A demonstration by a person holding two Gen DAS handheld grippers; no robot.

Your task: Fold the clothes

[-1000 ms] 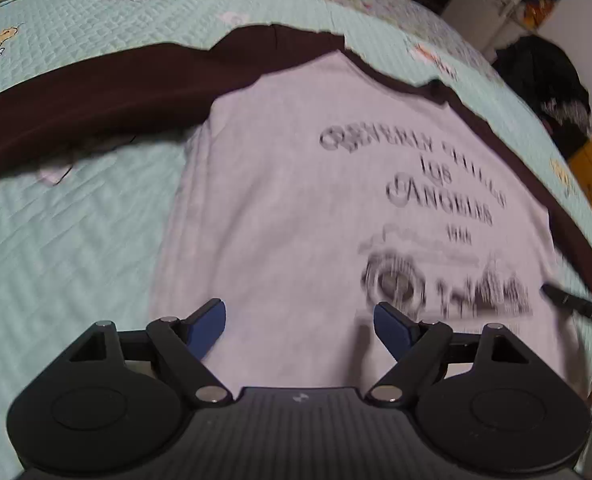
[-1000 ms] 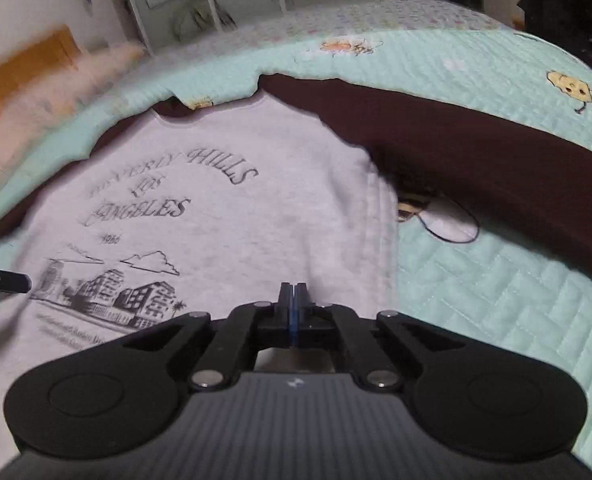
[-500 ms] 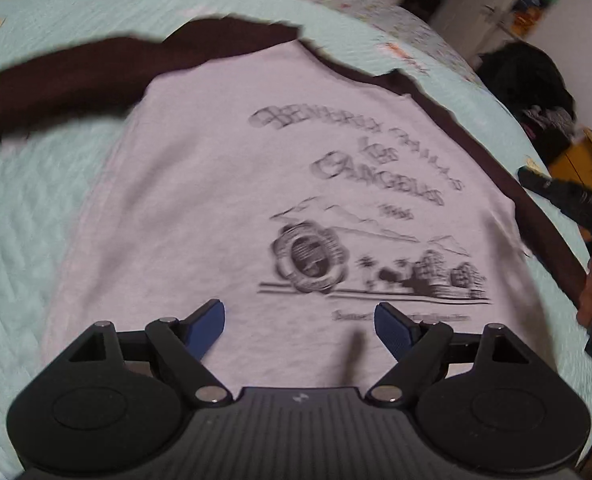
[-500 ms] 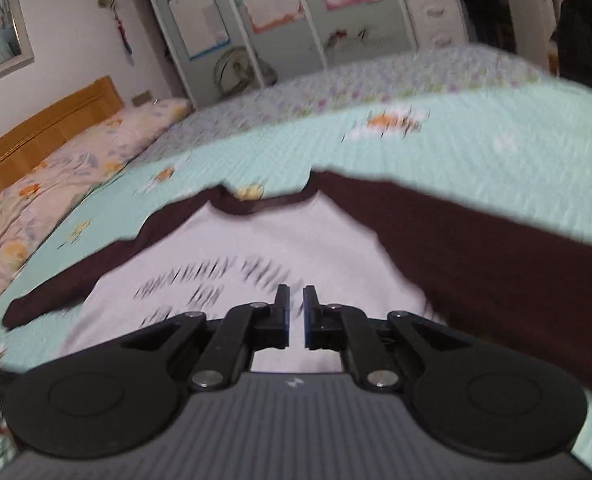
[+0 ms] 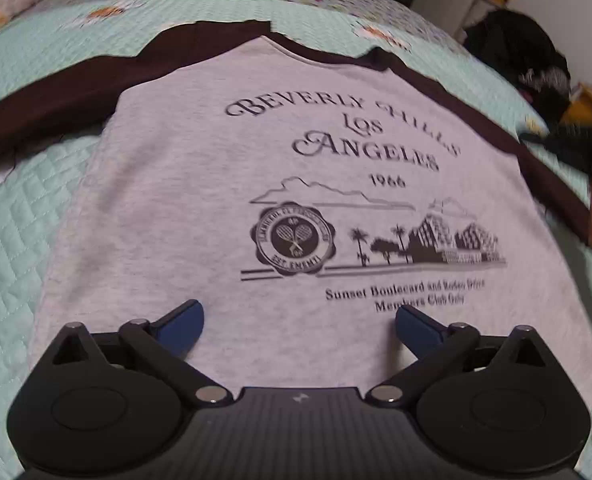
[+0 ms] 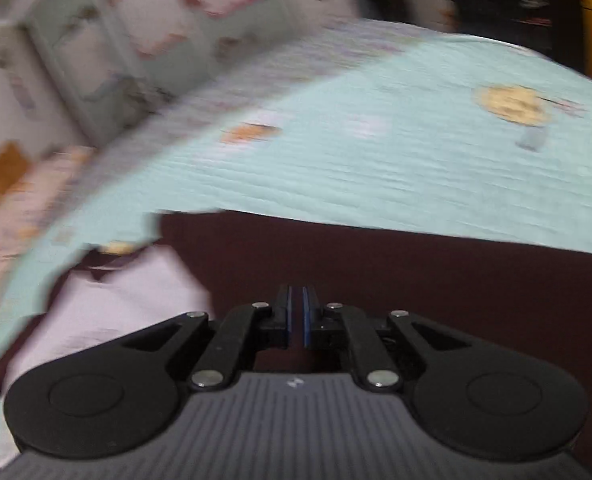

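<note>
Left claw (image 5: 298,322) spread; right claw (image 6: 296,316) seemingly near-closed.

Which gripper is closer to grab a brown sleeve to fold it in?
Probably the right gripper: it hovers right over the brown sleeve, jaws nearly closed. The left gripper is wide open over the grey shirt body.

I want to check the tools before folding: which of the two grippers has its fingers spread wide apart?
The left gripper: its blue-tipped fingers stand far apart above the grey shirt. The right gripper, over the dark sleeve, leaves only a thin slit.
</note>
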